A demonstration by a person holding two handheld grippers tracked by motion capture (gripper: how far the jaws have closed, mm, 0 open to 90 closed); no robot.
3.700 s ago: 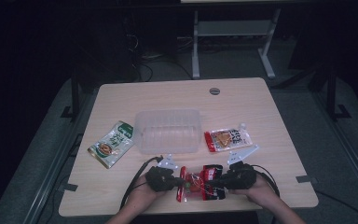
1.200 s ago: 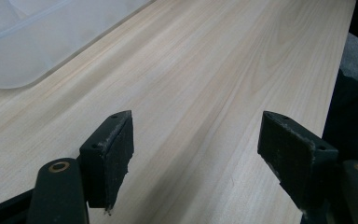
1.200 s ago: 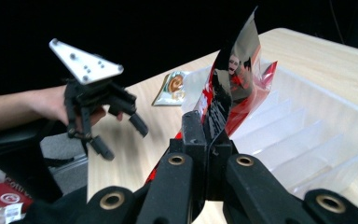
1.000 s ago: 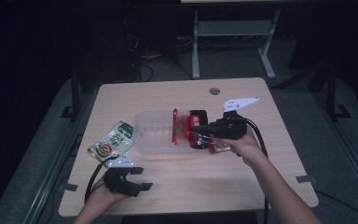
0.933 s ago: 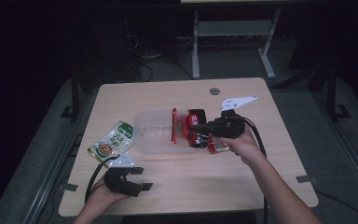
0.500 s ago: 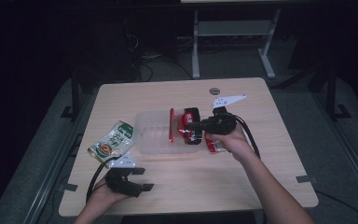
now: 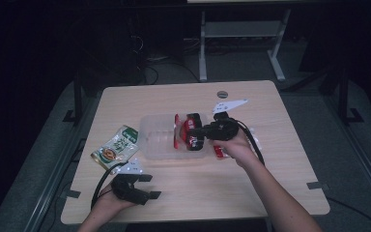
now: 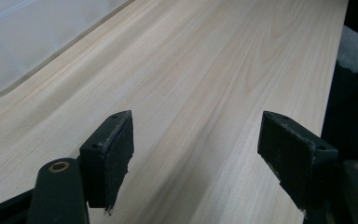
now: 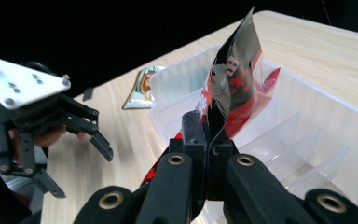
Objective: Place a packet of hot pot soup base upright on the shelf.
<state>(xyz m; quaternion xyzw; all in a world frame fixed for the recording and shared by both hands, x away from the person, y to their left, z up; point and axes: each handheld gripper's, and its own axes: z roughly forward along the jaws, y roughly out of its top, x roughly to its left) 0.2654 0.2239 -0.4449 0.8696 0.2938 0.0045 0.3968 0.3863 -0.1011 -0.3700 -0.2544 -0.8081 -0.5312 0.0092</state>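
Your right tongs (image 9: 207, 140) are clamped on a red and black packet (image 9: 233, 79), holding it upright over the clear divided tray (image 7: 157, 140) at mid-surface; your left tongs (image 7: 142, 186) rest near the surface's (image 7: 270, 106) front edge, jaws apart and empty; a green snack packet (image 7: 116, 149) lies left of the tray.

Table (image 7: 280, 159): light wood, round port near far edge
Floor (image 7: 43, 159): grey
Frame (image 7: 241, 34): pale metal, behind table
Light: dim, room dark
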